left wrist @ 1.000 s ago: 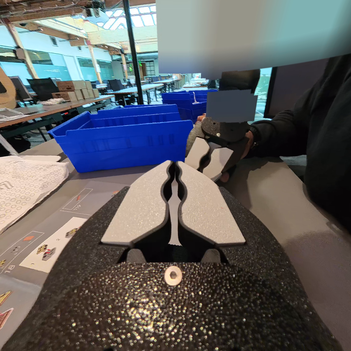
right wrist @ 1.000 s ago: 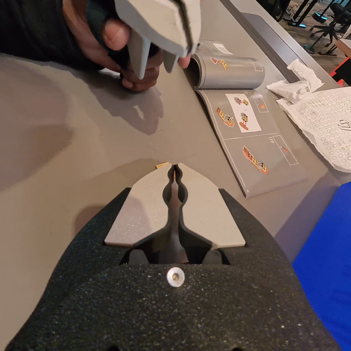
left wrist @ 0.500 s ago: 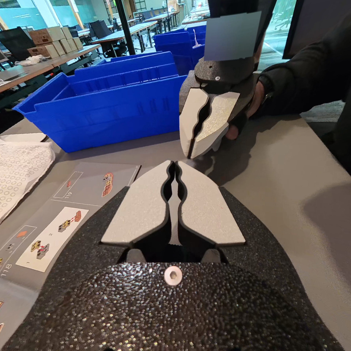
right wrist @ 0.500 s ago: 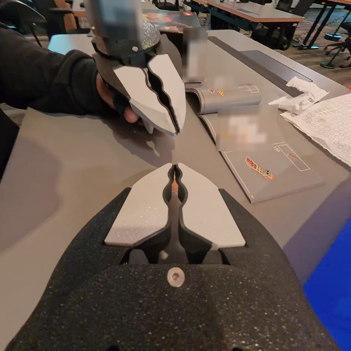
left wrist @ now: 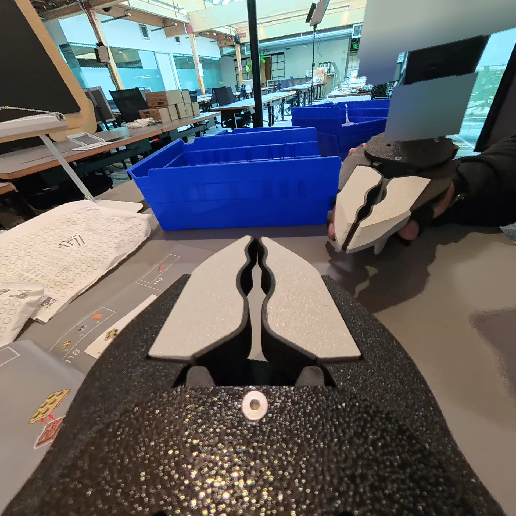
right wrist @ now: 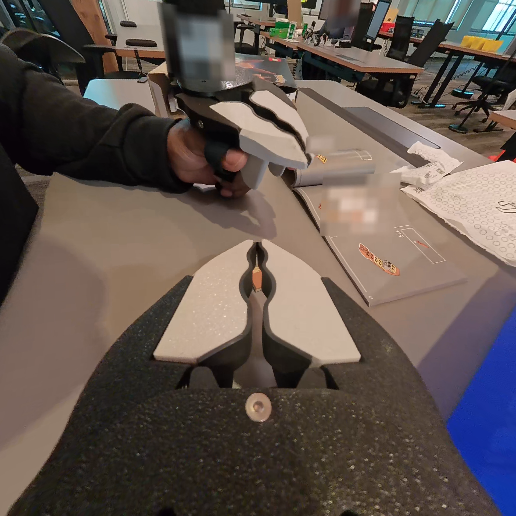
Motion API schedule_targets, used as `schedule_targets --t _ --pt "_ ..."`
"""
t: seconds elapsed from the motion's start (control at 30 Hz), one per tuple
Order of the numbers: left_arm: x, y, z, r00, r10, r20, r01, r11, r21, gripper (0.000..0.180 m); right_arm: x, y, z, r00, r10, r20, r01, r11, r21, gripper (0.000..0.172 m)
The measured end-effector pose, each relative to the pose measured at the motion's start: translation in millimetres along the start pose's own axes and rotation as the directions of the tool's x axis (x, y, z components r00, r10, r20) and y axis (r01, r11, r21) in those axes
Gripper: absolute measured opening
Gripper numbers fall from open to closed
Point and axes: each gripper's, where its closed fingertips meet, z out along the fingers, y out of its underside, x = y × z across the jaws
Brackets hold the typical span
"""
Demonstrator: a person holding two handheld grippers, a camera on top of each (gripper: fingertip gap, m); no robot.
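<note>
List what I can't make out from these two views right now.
- Orange piece, right wrist view: seen only through the slot between the right gripper's fingers; its shape is hidden, and whether it is gripped.
- Booklet page, right wrist view: part blurred over; left wrist view: gripper body covers most of it.
- Blue bin contents, left wrist view: its front wall hides them.
- Left gripper underside: hidden in both views.

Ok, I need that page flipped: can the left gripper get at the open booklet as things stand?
Probably yes: the left gripper, its jaws shut, hangs right over the open booklet, and nothing shows between the two.
</note>
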Motion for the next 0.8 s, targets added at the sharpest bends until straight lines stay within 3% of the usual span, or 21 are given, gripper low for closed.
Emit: schedule_targets --t 0.27,0.47,0.57,0.8 --pt "2.6 17.2 13.4 0.998 -0.040 -0.046 0.033 0.990 -0.138 0.000 7.6 -5.5 -8.1 0.997 0.065 -0.040 -0.063 0.996 0.056 0.000" --pt "-17.8 8.0 12.3 0.991 -0.105 0.084 0.111 0.991 -0.068 0.000 7.0 -12.4 -20.4 0.997 0.075 -0.035 -0.069 0.989 0.132 0.000" --pt "-23.3 6.7 14.2 0.987 -0.068 0.144 0.079 0.994 -0.070 0.000 3.2 -14.1 -27.9 0.999 0.034 -0.036 -0.028 0.987 0.157 0.000" --pt "-6.6 12.8 31.5 0.994 -0.026 0.105 0.039 0.992 -0.122 0.000 5.1 -12.1 -36.9 0.997 0.070 -0.033 -0.064 0.984 0.164 0.000"
